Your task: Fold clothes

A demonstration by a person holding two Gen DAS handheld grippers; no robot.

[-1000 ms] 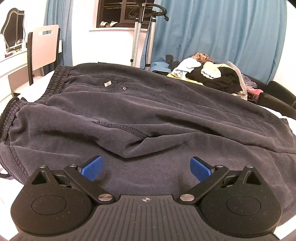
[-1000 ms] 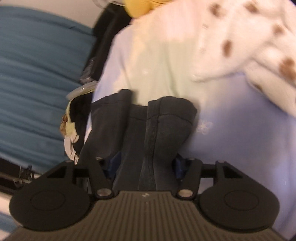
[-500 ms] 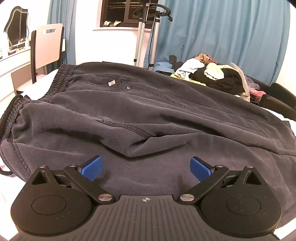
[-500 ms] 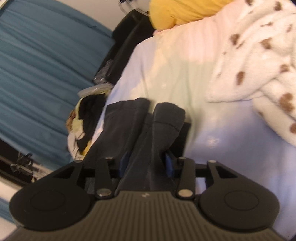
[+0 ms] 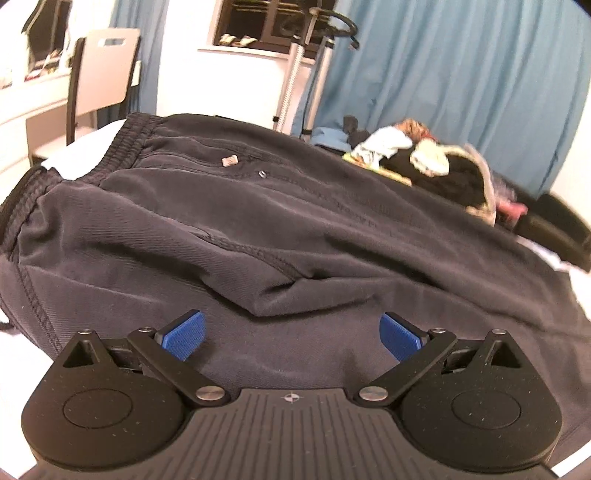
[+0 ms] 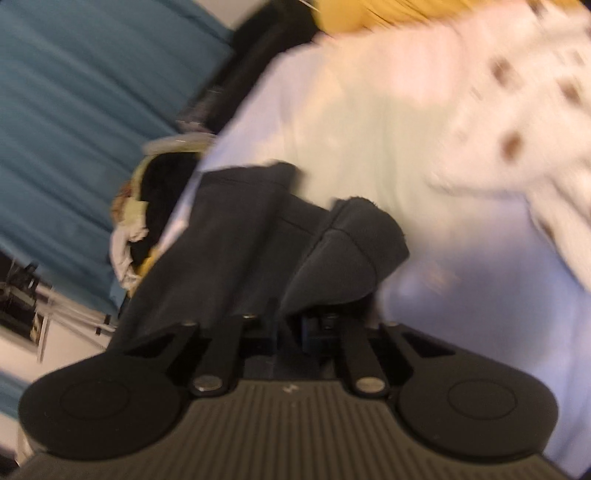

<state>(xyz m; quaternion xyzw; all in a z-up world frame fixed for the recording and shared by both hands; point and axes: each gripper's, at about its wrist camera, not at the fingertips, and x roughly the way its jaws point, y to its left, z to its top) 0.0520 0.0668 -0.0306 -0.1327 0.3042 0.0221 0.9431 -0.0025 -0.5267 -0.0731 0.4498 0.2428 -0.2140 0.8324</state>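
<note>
In the left wrist view, the left gripper (image 5: 291,334) stands released, its blue pads (image 5: 183,334) spread wide at the near edge of a pair of dark navy trousers (image 5: 258,229), with no cloth pinched between them. The trousers lie spread flat across the bed (image 5: 580,277), the elastic waistband (image 5: 122,147) toward 10 o'clock and the legs running off toward 3 o'clock. Beyond the trousers, at 2 o'clock, sits a pile of mixed clothes (image 5: 424,162). Farther off hang teal curtains (image 5: 461,74), with a metal stand (image 5: 295,66) at 12 o'clock and a chair (image 5: 103,70) at 10 o'clock.

In the blurred right wrist view, the right gripper (image 6: 290,326) is closing, its jaws nearly together and clenched on a bunched fold of the trousers' hem end (image 6: 347,251), which rises from between them toward 12 o'clock. Past it lies the pale bed sheet (image 6: 480,295), a white blanket with brown spots (image 6: 517,110) at 2 o'clock, and something yellow (image 6: 351,14) at the top.
</note>
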